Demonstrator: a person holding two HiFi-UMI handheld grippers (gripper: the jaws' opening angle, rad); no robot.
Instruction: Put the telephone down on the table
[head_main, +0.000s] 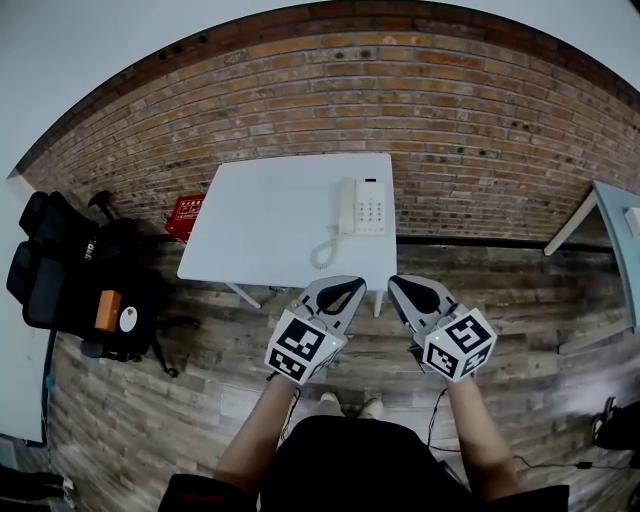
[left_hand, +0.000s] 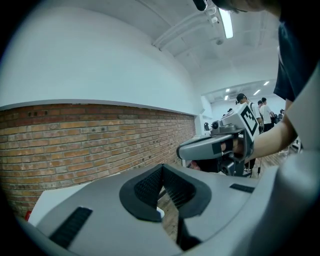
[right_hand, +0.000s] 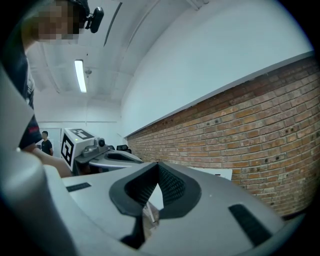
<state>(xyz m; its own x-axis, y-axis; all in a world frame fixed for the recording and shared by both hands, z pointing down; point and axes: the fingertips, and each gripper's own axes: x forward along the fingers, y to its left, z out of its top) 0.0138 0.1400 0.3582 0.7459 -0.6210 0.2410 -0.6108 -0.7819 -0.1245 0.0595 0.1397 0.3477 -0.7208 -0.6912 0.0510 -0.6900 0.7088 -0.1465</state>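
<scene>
The brick wall backs the white counter (head_main: 270, 220), with bare floor between its near edge and the person. The telephone (head_main: 362, 207) sits flat on the counter's right side, handset seemingly cradled and its cord (head_main: 325, 250) coiled towards the front. The task looks either done or not begun. The left claw (head_main: 347, 288) and right claw (head_main: 398, 287) are both closed on nothing and held short of the near edge. Any lift would need the jaws opened first, a grip on the base's sides, and slack kept in the cord. The right edge is close, while the counter's left half offers room.
</scene>
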